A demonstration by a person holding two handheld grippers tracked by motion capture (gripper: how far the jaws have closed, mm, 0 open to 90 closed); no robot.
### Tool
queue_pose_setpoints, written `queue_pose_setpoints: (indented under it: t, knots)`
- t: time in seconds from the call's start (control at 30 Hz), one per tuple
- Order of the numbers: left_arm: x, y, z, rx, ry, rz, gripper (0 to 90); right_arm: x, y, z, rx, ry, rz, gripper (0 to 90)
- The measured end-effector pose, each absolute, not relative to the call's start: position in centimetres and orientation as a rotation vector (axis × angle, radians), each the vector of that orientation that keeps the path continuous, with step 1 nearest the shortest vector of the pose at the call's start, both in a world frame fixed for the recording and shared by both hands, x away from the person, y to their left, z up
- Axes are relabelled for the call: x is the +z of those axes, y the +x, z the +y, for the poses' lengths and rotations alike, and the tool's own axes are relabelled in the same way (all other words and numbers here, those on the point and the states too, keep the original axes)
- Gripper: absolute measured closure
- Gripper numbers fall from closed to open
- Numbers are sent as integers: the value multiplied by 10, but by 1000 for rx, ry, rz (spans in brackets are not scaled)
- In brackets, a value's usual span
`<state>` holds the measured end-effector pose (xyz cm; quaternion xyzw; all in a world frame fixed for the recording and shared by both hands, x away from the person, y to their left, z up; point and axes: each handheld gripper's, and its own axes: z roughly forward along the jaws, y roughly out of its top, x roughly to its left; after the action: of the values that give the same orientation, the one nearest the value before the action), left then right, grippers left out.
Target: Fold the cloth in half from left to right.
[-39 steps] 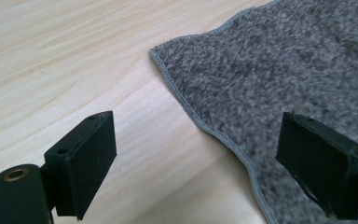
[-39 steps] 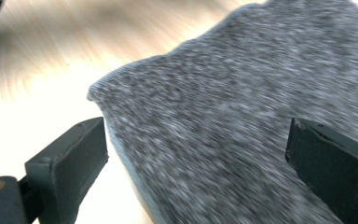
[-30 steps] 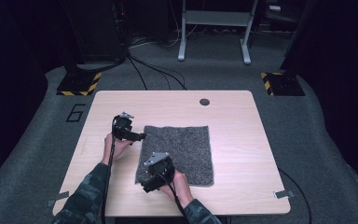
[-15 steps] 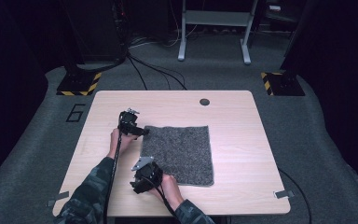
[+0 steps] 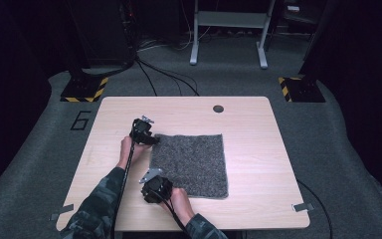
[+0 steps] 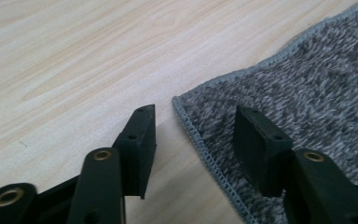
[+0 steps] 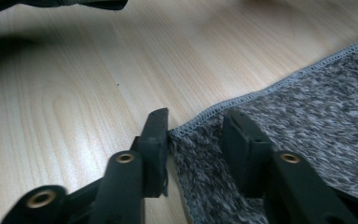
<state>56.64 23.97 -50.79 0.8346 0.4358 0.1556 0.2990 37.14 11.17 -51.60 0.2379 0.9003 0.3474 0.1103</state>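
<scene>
A grey knitted cloth lies flat on the light wooden table. My left gripper sits at the cloth's far left corner. In the left gripper view it is open, and the stitched corner of the cloth lies between its jaws. At the near left corner my right gripper rests low on the table. In the right gripper view it is open too, astride that corner of the cloth, with one jaw touching the hem.
A small dark round hole marks the table's far side. Bare wood runs right of the cloth. Beyond the table are cables, a metal frame and striped stand bases.
The left gripper has shifted right to the cloth's far left corner. The right gripper has slid left and nearer along the cloth to its near left corner.
</scene>
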Motion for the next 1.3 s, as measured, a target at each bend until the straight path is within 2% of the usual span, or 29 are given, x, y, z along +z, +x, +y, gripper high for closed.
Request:
queue_pose_setpoints:
  t: [0.27, 0.53, 0.63, 0.97, 1.3]
  knots:
    - [-510, 561, 239, 413, 2196, 1121, 694, -516, 370, 112, 1013, 662, 2639, 741]
    - [-510, 559, 238, 403, 2189, 1120, 829, -516, 368, 111, 1023, 685, 2638, 819]
    - [-510, 558, 237, 406, 2191, 1122, 848, -517, 367, 110, 1031, 690, 2622, 850]
    - [-507, 552, 238, 388, 2152, 1135, 862, -519, 354, 93, 1124, 707, 2608, 863]
    - [-484, 544, 242, 433, 2135, 1134, 863, -504, 342, 91, 1242, 692, 2554, 863]
